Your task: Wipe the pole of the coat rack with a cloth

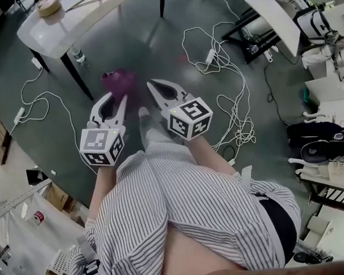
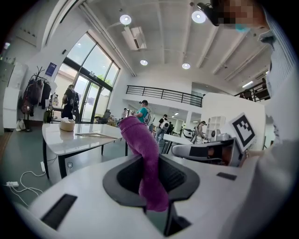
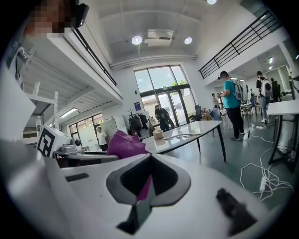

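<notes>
The left gripper (image 2: 154, 186) is clenched on a purple cloth (image 2: 145, 158). The cloth is pinched low between the two jaws and its long axis runs forward out of them, in line with the gripper. Its free end rises past the jaw tips and bends over to the left. In the head view the cloth shows as a bunched purple lump just beyond the tips, pointing away from the person and hanging above the grey floor (image 1: 156, 43).

The right gripper (image 3: 142, 191) is held just beside the left one, with its jaws drawn together to a point. A thin purple sliver shows at the slit between them. Whether that is a fold of the cloth or only its colour seen there cannot be told. Its tips lie close to the cloth's edge.

Behind both grippers is the person's striped shirt (image 1: 181, 208).

Ahead and to the left stands a white surface (image 1: 59, 39) on dark legs. A tan round roll (image 1: 48, 6) sits near its far end. A clear bottle (image 1: 78, 55) stands on the floor beside one leg, below the near edge, and its contents cannot be made out. White cables (image 1: 226, 74) loop over the floor to the right.

The coat rack (image 2: 35, 91) stands well apart, across the room by the glass doors. It is upright and hung with dark coats and bags that hide most of its pole.
</notes>
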The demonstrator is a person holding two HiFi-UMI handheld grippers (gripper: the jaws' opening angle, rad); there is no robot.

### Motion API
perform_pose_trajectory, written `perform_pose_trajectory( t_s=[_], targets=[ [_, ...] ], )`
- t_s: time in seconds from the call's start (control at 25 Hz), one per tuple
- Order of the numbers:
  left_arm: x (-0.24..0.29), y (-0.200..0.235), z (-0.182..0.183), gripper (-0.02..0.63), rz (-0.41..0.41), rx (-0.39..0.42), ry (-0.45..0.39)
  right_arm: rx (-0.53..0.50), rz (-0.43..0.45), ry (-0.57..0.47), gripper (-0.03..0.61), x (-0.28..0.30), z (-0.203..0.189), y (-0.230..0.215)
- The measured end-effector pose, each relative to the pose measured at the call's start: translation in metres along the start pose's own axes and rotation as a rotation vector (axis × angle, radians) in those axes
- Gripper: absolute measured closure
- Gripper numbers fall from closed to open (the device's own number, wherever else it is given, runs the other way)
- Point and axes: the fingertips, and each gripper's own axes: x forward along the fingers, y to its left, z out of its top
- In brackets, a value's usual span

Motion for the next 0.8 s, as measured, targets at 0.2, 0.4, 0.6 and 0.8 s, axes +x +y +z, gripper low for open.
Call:
perform_pose_trajectory(
  t_s=[0.2,0.4,0.6,0.8],
  targets=[
    [0.067,0.037,0.024,0.529,0.044,-0.022,-0.008,0.019,0.031,0.015,0.563,0.051,0.027,-0.062],
    [0.133,0.057,0.065,0.529,0.058,-0.04,-0.045,-0.01,0.099,0.01,0.563,0.093,0.073,-0.107],
    [0.188,0.072,0.089,0.529,0.069,-0.044,-0.075,-0.003,0.114,-0.005,0.563,0.127,0.1,-0.15],
    [0.215,0.086,0.093,0.529,0.094,-0.065,-0.067,-0.015,0.135,0.037,0.563,0.148,0.101,-0.171]
  ],
)
